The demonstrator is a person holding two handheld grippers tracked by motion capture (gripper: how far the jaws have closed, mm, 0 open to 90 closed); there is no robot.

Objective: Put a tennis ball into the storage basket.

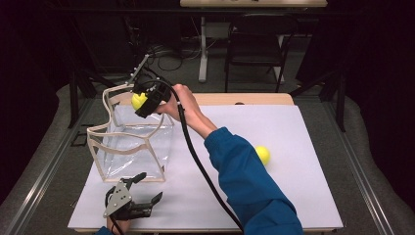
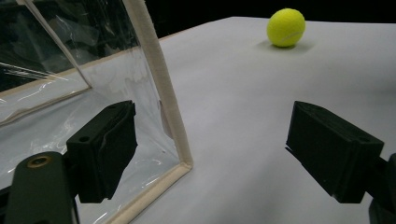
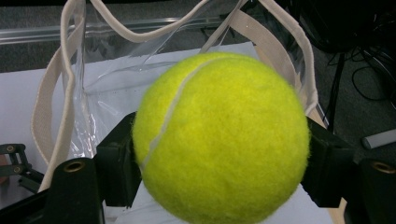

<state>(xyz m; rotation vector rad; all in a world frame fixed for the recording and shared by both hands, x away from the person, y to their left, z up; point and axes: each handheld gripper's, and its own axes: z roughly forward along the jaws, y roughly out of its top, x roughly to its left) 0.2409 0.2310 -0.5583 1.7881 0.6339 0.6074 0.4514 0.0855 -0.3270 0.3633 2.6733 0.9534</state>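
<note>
Right gripper (image 1: 142,102) clamps a yellow tennis ball (image 1: 138,100) above the clear bag's (image 1: 131,147) far rim. Second tennis ball (image 1: 263,154) lies on the white table (image 1: 303,186). Left gripper (image 1: 139,188), jaws apart, sits near the bag's front corner.

Your high view looks forward and down over the whole white table (image 1: 293,147). Your left gripper view sits low, facing across it, close beside the clear bag (image 2: 156,84). Your right gripper view looks down on that same bag (image 3: 51,93).

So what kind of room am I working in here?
Probably a lab or recording studio: black drapes surround the white-topped table, cables trail across the grey floor, and an empty chair stands behind.
</note>
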